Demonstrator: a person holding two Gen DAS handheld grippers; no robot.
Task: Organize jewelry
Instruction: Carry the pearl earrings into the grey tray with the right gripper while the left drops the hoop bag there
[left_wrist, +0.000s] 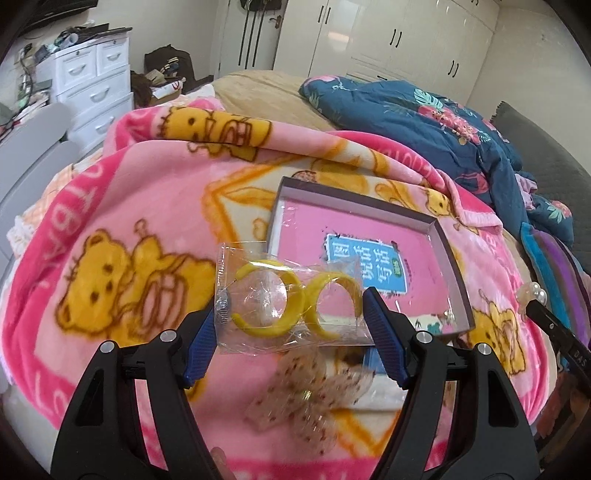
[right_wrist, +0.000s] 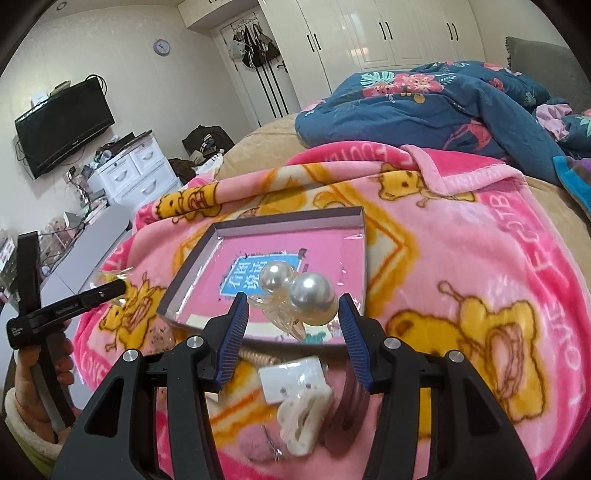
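My left gripper (left_wrist: 291, 306) is shut on a clear plastic packet (left_wrist: 258, 332) that holds two yellow C-shaped hoops (left_wrist: 291, 295). It hangs above the pink bear blanket, just short of the shallow grey-rimmed tray (left_wrist: 439, 236). My right gripper (right_wrist: 293, 301) is shut on a clear hair claw topped with two large pearls (right_wrist: 310, 295), held over the near edge of the same tray (right_wrist: 288, 218). A pink book cover with a blue label shows in the tray's bottom. In the left wrist view the pearl claw (left_wrist: 533, 293) appears at the far right.
On the blanket lie a spotted translucent bow clip (left_wrist: 306, 402), a white hair claw (right_wrist: 303, 417), a white earring card (right_wrist: 291, 380) and a pink comb clip (right_wrist: 351, 406). A blue floral quilt (right_wrist: 424, 103) is heaped behind. A hand (right_wrist: 37, 369) grips the left tool.
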